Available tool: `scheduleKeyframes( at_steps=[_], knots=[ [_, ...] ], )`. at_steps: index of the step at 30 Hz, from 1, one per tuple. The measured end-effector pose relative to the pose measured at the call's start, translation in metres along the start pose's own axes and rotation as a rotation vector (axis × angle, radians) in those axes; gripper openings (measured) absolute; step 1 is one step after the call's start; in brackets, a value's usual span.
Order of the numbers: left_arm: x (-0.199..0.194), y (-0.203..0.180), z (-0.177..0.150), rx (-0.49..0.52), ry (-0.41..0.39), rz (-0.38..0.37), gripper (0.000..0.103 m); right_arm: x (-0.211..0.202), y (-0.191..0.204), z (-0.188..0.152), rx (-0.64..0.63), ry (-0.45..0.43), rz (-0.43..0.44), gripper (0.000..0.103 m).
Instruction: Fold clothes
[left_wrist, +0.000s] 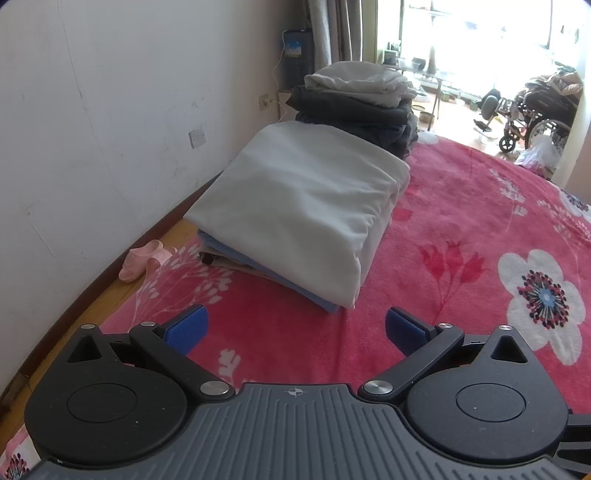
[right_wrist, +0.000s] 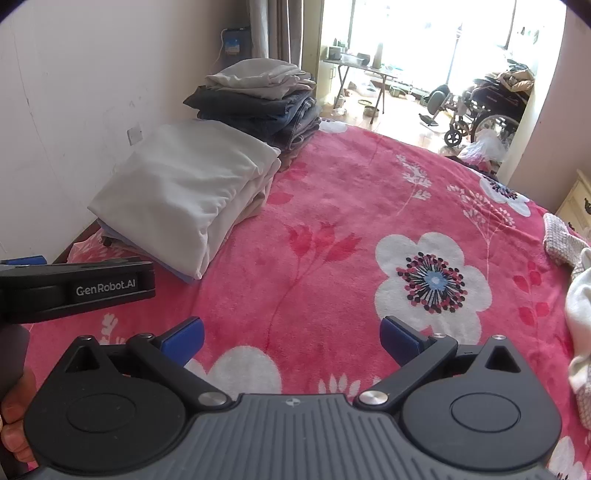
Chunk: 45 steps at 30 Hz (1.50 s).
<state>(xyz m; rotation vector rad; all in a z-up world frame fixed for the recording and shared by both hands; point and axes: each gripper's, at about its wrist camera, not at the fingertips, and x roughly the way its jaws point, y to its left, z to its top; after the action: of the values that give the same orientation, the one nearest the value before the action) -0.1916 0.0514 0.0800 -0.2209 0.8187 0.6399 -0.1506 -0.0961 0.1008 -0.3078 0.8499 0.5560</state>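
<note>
A folded pale grey garment (left_wrist: 306, 199) (right_wrist: 184, 184) tops a low stack on the pink floral blanket (left_wrist: 461, 229) (right_wrist: 332, 229), near the wall. Behind it rises a taller pile of dark folded clothes (left_wrist: 362, 110) (right_wrist: 266, 110) capped by a light grey piece. My left gripper (left_wrist: 297, 328) hovers open just short of the near stack, nothing between its blue pads. My right gripper (right_wrist: 291, 338) is open too, over bare blanket to the right of the stack. Unfolded whitish clothes (right_wrist: 576, 295) lie at the right edge. The left gripper's body (right_wrist: 77, 288) shows at the left of the right wrist view.
A white wall (left_wrist: 110, 110) runs along the left of the bed, with a pink slipper (left_wrist: 144, 258) on the wooden floor strip beside it. Beyond the bed a doorway opens to a bright room with a wheelchair (right_wrist: 480, 110) and a folding table (right_wrist: 362, 70). A person's hand (right_wrist: 14, 413) holds the left gripper.
</note>
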Motion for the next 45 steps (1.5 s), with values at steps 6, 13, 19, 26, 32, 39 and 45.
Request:
scheduleKeyframes(
  at_steps=[6, 13, 19, 26, 32, 39, 45],
  knots=[
    [-0.0005, 0.0022, -0.0001, -0.008, 0.0, 0.002, 0.103, -0.0005, 0.0011, -0.0004, 0.0, 0.003, -0.002, 0.103],
    [-0.0001, 0.0022, -0.0003, -0.005, 0.005, 0.001, 0.103, -0.0017, 0.0037, 0.0005, -0.006, -0.001, -0.002, 0.103],
    [-0.0006, 0.0021, -0.0002, -0.005, 0.003, 0.004, 0.103, -0.0003, 0.0024, -0.0002, -0.007, 0.0, -0.002, 0.103],
    [-0.0019, 0.0028, -0.0008, -0.004, -0.003, 0.003, 0.103, -0.0009, 0.0041, -0.0007, -0.013, 0.0, -0.001, 0.103],
    [-0.002, 0.0034, -0.0008, -0.005, -0.004, 0.0, 0.103, -0.0018, 0.0061, -0.0006, -0.013, -0.001, -0.002, 0.103],
    [-0.0017, 0.0034, -0.0004, -0.004, -0.003, -0.004, 0.103, -0.0013, 0.0065, -0.0001, -0.013, 0.002, -0.002, 0.103],
    [-0.002, 0.0032, 0.0, -0.004, -0.002, -0.007, 0.103, -0.001, 0.007, -0.0009, -0.015, 0.004, 0.0, 0.103]
  ],
)
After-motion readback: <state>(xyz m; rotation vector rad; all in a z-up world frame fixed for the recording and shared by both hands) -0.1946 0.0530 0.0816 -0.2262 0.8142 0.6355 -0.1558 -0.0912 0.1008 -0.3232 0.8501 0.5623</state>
